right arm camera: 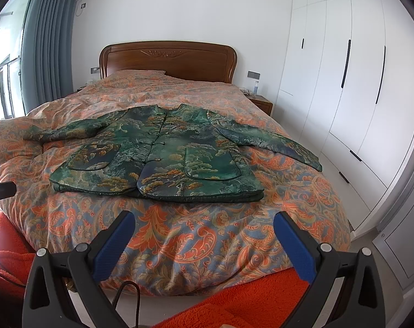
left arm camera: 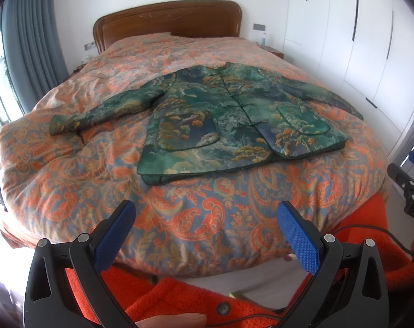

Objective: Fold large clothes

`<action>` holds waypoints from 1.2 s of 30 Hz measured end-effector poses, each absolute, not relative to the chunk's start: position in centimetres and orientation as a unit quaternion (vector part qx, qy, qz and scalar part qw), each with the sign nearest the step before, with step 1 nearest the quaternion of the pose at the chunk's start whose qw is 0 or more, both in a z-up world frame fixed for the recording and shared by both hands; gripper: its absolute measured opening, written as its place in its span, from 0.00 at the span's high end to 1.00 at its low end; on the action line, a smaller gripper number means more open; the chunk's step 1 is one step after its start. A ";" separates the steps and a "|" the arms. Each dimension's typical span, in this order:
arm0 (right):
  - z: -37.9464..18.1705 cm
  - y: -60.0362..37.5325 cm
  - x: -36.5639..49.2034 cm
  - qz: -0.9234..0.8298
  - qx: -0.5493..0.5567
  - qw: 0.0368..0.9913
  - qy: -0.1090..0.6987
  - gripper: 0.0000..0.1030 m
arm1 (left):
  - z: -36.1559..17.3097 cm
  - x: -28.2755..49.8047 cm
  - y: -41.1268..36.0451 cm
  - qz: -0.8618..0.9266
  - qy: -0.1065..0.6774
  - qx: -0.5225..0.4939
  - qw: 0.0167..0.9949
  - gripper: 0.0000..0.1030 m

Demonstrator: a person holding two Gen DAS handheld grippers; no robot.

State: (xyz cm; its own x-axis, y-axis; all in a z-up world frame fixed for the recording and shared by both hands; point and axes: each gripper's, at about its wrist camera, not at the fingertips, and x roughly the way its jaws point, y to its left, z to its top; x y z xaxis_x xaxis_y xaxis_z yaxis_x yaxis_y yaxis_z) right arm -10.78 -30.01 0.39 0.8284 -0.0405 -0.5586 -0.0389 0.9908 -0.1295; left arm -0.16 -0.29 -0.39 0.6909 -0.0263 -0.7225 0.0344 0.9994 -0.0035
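Note:
A green padded jacket (left arm camera: 228,114) with a gold and blue landscape print lies flat on the bed, front up, buttoned, both sleeves spread out to the sides. The right wrist view shows the same jacket (right arm camera: 163,158) with its hem toward me. My left gripper (left arm camera: 207,218) hovers open over the foot of the bed, short of the hem, with nothing between its blue pads. My right gripper (right arm camera: 204,228) is likewise open and empty, held back from the hem. The right gripper's black body (left arm camera: 406,188) shows at the right edge of the left wrist view.
The bed carries an orange and blue paisley quilt (left arm camera: 179,218) and a wooden headboard (right arm camera: 168,57). White wardrobes (right arm camera: 352,95) line the right wall, a nightstand (right arm camera: 258,104) sits beside them, grey curtains (right arm camera: 48,41) hang left. The person's orange fleece sleeve (left arm camera: 371,246) and cables lie below the grippers.

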 end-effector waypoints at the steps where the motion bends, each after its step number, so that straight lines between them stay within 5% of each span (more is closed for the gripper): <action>1: 0.4 -30.1 -10.8 -0.001 -0.068 0.954 0.293 0.00 | -0.4 -0.2 -0.4 -0.017 0.392 0.005 0.920 0.00; 36: 0.0 -29.0 -10.1 0.006 -0.082 0.951 0.297 0.00 | -0.2 -0.1 -0.4 -0.017 0.394 0.003 0.919 0.00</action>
